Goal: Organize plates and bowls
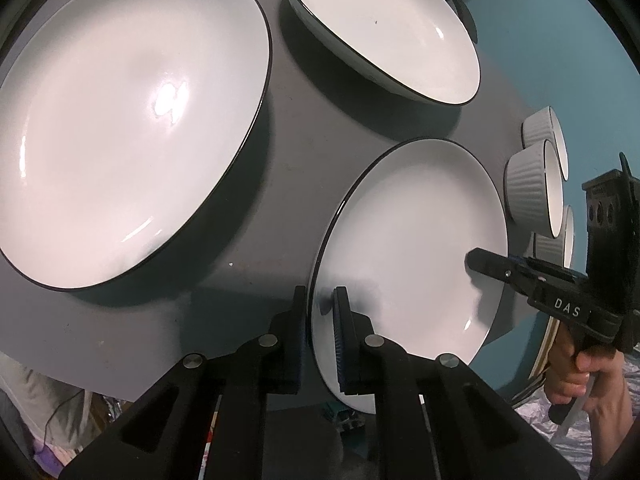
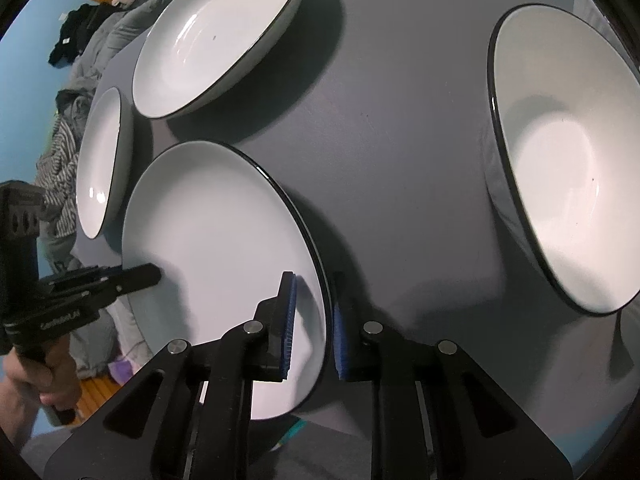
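A small white plate (image 1: pixel 412 240) with a thin black rim sits near the front edge of the dark grey table (image 1: pixel 280 200). My left gripper (image 1: pixel 320 296) is shut on its left rim, one finger outside the rim and one over the plate's face. In the right wrist view the same plate (image 2: pixel 216 232) has its right rim between the blue pads of my right gripper (image 2: pixel 314 284), which is shut on it. Each gripper shows in the other view: the right gripper (image 1: pixel 476 260) at the plate's far side, the left gripper (image 2: pixel 154 274) likewise, both held by hands.
A large white plate (image 1: pixel 132 120) lies to the left and a deep plate (image 1: pixel 384 28) at the back. Ribbed small bowls (image 1: pixel 536 184) stand at the right edge. A big deep bowl (image 2: pixel 560 160) is to the right, another plate (image 2: pixel 100 160) far left. Clothes lie beyond the table.
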{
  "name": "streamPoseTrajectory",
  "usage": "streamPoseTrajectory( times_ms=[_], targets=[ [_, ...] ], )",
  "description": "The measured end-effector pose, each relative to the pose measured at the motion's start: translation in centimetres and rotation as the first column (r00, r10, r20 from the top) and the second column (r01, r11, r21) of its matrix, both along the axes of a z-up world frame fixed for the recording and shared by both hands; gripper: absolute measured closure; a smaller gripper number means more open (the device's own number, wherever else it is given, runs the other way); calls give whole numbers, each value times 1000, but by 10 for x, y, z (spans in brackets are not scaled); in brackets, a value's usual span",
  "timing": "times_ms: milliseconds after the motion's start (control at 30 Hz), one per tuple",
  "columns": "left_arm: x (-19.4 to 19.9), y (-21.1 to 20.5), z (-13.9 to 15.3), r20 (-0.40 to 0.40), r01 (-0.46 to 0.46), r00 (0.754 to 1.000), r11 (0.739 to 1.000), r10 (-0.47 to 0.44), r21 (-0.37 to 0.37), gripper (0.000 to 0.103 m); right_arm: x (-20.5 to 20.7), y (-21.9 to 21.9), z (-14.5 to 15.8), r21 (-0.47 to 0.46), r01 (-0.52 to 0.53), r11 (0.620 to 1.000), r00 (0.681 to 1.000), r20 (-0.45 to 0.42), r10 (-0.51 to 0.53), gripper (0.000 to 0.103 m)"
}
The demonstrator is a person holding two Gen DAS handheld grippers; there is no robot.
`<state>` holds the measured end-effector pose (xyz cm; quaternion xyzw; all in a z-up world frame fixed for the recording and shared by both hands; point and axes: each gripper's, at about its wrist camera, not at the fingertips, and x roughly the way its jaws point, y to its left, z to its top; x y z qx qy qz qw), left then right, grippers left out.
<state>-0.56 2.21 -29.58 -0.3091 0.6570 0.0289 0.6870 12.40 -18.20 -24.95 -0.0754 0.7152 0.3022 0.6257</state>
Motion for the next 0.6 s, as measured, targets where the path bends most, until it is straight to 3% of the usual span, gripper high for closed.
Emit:
streamPoseTrajectory(
  times_ms=[267, 600],
  targets=[
    [-1, 3, 11, -12, 7, 1000, 1000, -6, 24, 92, -2, -3, -1, 11, 38, 999, 999, -17, -38, 87],
    [9, 14, 37, 20, 0, 1000, 999, -1, 38, 92, 14, -9, 20, 42, 53, 998, 999, -12, -52, 88]
  ],
)
